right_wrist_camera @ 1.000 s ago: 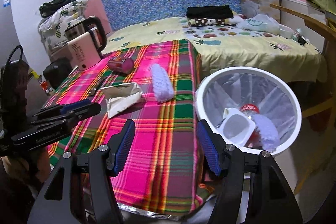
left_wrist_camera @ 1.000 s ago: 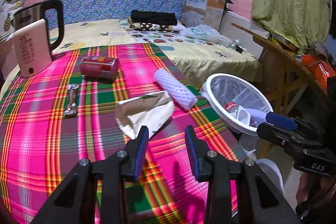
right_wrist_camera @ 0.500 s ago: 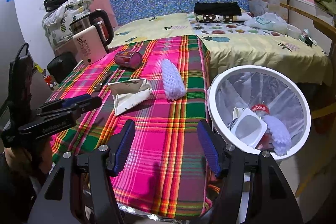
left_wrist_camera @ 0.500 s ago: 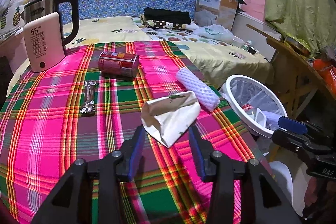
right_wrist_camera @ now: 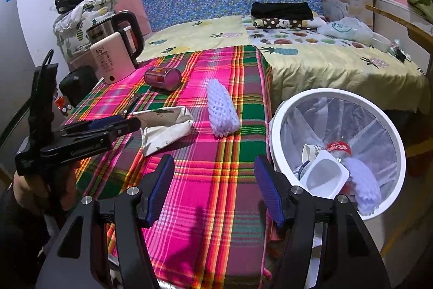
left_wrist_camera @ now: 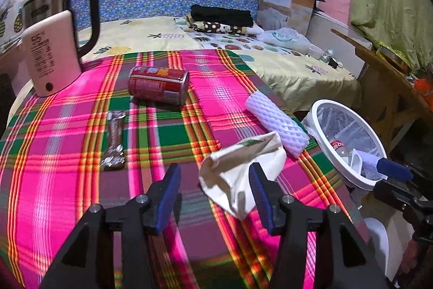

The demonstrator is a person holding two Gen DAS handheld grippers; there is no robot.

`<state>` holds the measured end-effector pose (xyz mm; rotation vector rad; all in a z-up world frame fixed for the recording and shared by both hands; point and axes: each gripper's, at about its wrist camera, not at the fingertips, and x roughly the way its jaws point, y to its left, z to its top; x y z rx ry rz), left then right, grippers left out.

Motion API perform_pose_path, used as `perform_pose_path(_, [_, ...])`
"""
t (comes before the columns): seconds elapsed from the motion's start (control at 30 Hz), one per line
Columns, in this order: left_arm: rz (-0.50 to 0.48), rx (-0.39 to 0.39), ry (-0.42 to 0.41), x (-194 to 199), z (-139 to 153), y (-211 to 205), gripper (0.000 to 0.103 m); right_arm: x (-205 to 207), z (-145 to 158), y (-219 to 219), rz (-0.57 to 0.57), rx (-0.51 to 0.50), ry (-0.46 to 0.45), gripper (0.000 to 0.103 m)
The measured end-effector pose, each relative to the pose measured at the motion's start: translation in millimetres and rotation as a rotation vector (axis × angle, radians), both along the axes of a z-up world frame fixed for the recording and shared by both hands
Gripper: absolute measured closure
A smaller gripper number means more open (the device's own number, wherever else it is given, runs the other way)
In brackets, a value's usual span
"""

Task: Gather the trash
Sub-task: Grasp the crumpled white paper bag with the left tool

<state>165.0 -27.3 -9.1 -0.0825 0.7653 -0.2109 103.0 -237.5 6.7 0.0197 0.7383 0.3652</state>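
The left gripper (left_wrist_camera: 215,192) hangs low over the tabletop (left_wrist_camera: 67,180), which is draped in a pink, green and yellow plaid cloth. Its jaws have just been opening and stand well apart. The near end of a crumpled cream paper bag with brown lining (left_wrist_camera: 240,169) lies on the cloth in front of them, its right part hidden behind the right blue pad — neither pad is seen pressing on it.

Beyond the bag, just beside its far corner, lies a white foam mesh fruit sleeve (left_wrist_camera: 276,123). Farther back a red drinks can (left_wrist_camera: 159,84) rests on its side, and to the left a dark foil snack wrapper (left_wrist_camera: 115,140) lies flat. A pale pink electric kettle with a black handle (left_wrist_camera: 52,48) stands upright at the far left corner.

The right gripper (right_wrist_camera: 215,190) is held over the tabletop's near right edge, jaws wide and empty. Just beside that edge stands a round white bin lined with a clear plastic bag (right_wrist_camera: 286,110) — inside it lie a white plastic cup (right_wrist_camera: 322,175), a plastic bottle with a red label (right_wrist_camera: 338,148) and another white mesh sleeve (right_wrist_camera: 365,186).
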Motion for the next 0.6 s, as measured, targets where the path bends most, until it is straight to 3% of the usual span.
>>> perform_pose_path(0.33, [-0.057, -0.015, 0.035, 23, -16, -16, 0.050, 15, -4, -2, -0.006, -0.003, 0.019, 0.040])
perform_pose_path(0.4, [-0.071, -0.021, 0.035, 22, -17, -17, 0.078, 17, -5, -2, -0.009, -0.003, 0.021, 0.040])
perform_pose_path(0.6, [-0.054, -0.025, 0.022, 10, -14, -12, 0.093, 22, -4, 0, -0.011, 0.000, 0.023, 0.040])
